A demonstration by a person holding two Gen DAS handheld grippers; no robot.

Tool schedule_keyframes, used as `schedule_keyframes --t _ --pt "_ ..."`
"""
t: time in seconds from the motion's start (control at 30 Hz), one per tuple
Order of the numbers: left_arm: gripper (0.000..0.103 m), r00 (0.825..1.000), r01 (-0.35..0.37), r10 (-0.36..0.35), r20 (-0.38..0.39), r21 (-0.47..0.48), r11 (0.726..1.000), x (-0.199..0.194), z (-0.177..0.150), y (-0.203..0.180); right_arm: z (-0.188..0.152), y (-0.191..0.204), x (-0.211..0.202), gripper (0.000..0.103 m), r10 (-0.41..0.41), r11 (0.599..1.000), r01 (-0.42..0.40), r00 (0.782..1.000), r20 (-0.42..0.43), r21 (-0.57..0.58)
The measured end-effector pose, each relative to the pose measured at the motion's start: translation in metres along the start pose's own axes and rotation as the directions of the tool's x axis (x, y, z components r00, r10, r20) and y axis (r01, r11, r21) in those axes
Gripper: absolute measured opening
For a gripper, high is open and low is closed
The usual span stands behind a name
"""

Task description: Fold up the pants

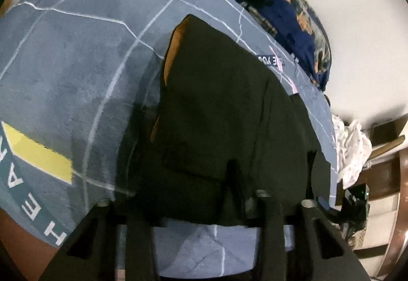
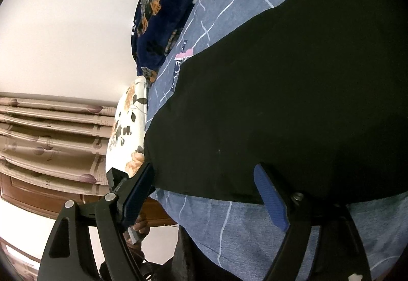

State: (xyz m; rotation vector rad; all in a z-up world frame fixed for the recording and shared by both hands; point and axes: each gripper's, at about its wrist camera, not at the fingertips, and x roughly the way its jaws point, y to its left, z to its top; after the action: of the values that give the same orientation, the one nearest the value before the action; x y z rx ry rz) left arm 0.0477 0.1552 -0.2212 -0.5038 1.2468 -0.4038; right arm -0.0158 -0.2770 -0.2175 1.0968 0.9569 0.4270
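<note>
- Blue bedsheet with thin white lines and printed letters covers the bed; a pale wall rises behind it.
- Black pants lie spread flat on the sheet, near the bed's edge, with an orange lining showing along one side.
- A dark blue floral blanket is bunched along the far side of the bed, well apart from the pants' near hem.
- A white floral pillow sits at the bed's edge, just beside the pants in the right wrist view.
- The left gripper reaches over the near hem of the pants; its dark fingers blend into the black cloth, so it seems to be pinching the fabric, though I cannot tell for sure.
- The right gripper has its jaws spread wide, one blue pad touching the pants' edge, the other off the bed's side; nothing is clamped.
- Wooden shelves lined with newspaper stand beyond the bed.
</note>
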Motion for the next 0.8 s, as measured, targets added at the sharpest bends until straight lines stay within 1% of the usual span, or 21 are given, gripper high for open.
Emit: schedule_keyframes --t 0.03,0.1,0.13,0.2,0.3,0.37,0.47,0.5,0.53,0.57,0.6,0.67,0.7,0.77,0.8 --pt "0.035 1.0 0.002 -0.002 0.005 -0.006 1.0 -0.001 0.0 0.002 0.0 0.0 -0.001 0.08 0.001 1.0 -0.001 1.0 0.001 0.001" --pt "0.032 1.0 -0.014 0.014 0.016 0.019 1.0 -0.003 -0.002 -0.004 -0.001 0.001 -0.001 0.08 -0.001 1.0 0.001 1.0 0.003 -0.003" --pt "0.031 0.999 -0.021 0.021 0.031 0.03 0.999 -0.007 -0.003 -0.01 -0.001 0.0 -0.001 0.08 0.001 1.0 -0.001 1.0 0.001 -0.001" --pt "0.028 0.998 -0.015 0.011 0.067 0.048 0.999 -0.017 -0.004 -0.022 -0.001 0.0 -0.001 0.08 0.003 1.0 -0.003 1.0 0.002 -0.001" --pt "0.027 0.991 -0.016 -0.002 0.131 0.137 0.99 -0.039 -0.009 -0.052 -0.002 0.001 -0.001 0.08 0.001 1.0 -0.001 1.0 0.003 -0.01" --pt "0.027 0.984 -0.006 -0.036 0.173 0.233 0.972 -0.055 -0.014 -0.09 -0.001 0.003 -0.002 0.08 0.008 1.0 -0.008 1.0 0.006 -0.016" --pt "0.027 0.978 0.001 -0.076 0.193 0.363 0.932 -0.063 -0.022 -0.143 0.0 0.004 -0.003 0.08 0.024 1.0 -0.023 1.0 0.012 -0.011" --pt "0.027 0.977 0.004 -0.086 0.194 0.389 0.921 -0.063 -0.024 -0.155 0.001 0.003 -0.005 0.08 0.035 0.999 -0.035 0.999 0.018 -0.004" --pt "0.027 0.977 0.011 -0.104 0.188 0.438 0.899 -0.062 -0.028 -0.178 0.001 0.002 -0.006 0.08 0.045 0.999 -0.045 0.999 0.023 0.003" --pt "0.027 0.977 0.022 -0.12 0.179 0.469 0.883 -0.059 -0.032 -0.194 0.002 0.001 -0.007 0.08 0.058 0.998 -0.058 0.998 0.028 0.013" --pt "0.027 0.977 0.03 -0.129 0.172 0.487 0.873 -0.058 -0.035 -0.204 0.003 0.0 -0.009 0.08 0.07 0.997 -0.071 0.997 0.032 0.021" --pt "0.027 0.977 0.056 -0.159 0.145 0.54 0.84 -0.048 -0.043 -0.235 0.006 -0.001 -0.013 0.08 0.1 0.994 -0.101 0.994 0.044 0.04" --pt "0.025 0.976 0.077 -0.176 0.126 0.559 0.826 -0.043 -0.047 -0.247 0.008 -0.001 -0.015 0.08 0.117 0.992 -0.12 0.992 0.052 0.048" --pt "0.014 0.975 0.121 -0.207 0.076 0.597 0.793 -0.027 -0.057 -0.274 0.011 -0.001 -0.02 0.08 0.155 0.986 -0.158 0.986 0.068 0.057" --pt "0.003 0.976 0.136 -0.214 0.05 0.623 0.77 -0.018 -0.063 -0.289 0.013 -0.002 -0.023 0.08 0.173 0.982 -0.178 0.982 0.076 0.063"
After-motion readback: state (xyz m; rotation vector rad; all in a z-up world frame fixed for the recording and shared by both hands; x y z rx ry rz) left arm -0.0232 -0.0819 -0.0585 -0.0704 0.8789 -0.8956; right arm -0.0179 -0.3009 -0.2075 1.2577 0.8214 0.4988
